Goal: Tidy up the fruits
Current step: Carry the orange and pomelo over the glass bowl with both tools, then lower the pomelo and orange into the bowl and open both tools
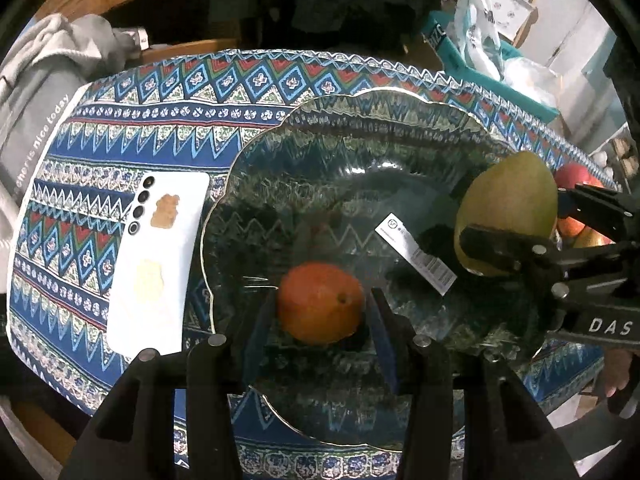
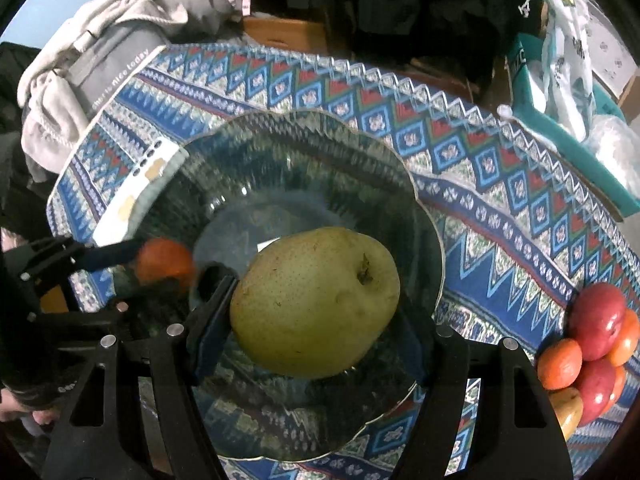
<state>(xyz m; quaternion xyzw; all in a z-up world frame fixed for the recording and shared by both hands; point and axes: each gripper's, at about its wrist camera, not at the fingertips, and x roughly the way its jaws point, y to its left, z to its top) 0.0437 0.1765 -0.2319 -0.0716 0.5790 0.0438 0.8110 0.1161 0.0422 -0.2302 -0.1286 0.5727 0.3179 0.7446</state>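
Note:
A clear glass plate (image 1: 280, 152) with a wavy gold rim lies on the patterned cloth; it also shows in the right wrist view (image 2: 400, 168). My left gripper (image 1: 320, 312) is shut on an orange (image 1: 320, 302) just above the plate's near part. My right gripper (image 2: 312, 320) is shut on a big green pear (image 2: 316, 302) over the plate's middle. In the left wrist view the pear (image 1: 510, 204) and the right gripper (image 1: 532, 224) sit at the plate's right side. In the right wrist view the orange (image 2: 164, 260) and the left gripper (image 2: 112, 258) are at the left.
A pile of red apples and oranges (image 2: 592, 344) lies on the cloth right of the plate. A white phone (image 1: 156, 256) lies left of the plate. A white label (image 1: 416, 252) shows on the plate. Grey clothing (image 1: 44, 92) sits at the far left, a teal bin (image 2: 560, 120) at the far right.

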